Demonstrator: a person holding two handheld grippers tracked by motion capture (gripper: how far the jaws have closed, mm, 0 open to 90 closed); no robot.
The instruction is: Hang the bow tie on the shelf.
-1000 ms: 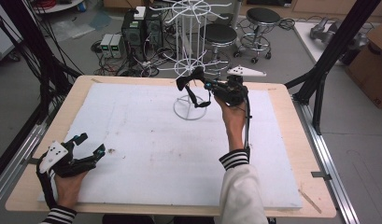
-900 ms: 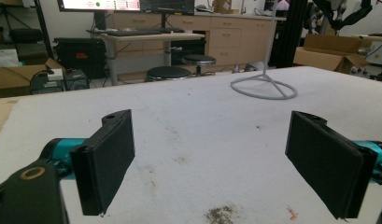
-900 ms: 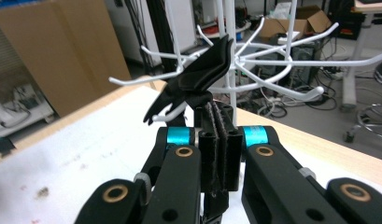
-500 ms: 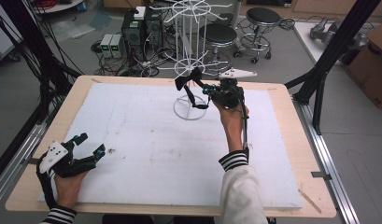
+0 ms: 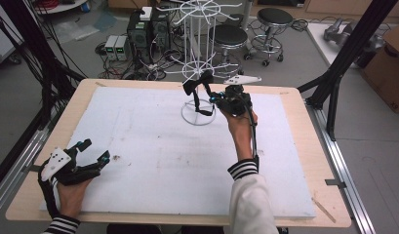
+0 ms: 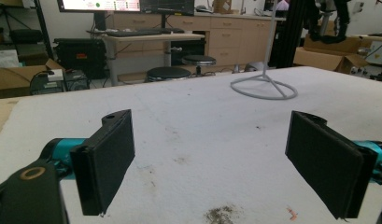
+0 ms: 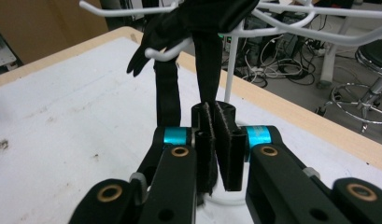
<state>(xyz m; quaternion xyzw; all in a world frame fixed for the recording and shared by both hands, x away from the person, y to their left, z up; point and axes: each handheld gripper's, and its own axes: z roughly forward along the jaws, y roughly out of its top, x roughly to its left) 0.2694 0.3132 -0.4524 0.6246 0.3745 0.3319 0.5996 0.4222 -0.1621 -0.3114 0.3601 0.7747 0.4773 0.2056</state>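
From the high view, the right hand-held gripper (image 5: 214, 99) grips a black strap (image 5: 197, 92) hanging on the white wire rack (image 5: 199, 58) at the desk's (image 5: 294, 146) far edge. The left hand-held gripper (image 6: 209, 161) rests wide open, near left. In the right gripper view, the jaws seem pinched on the strap (image 7: 208, 70).

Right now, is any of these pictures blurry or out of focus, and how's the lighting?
High view: soft and grainy, evenly lit, faint shadows on the white mat. Left gripper view: the mat sharp, the near pads slightly soft, the room behind bright. Right gripper view: the black strap and the white wire rack fairly sharp, the stools behind blurred.
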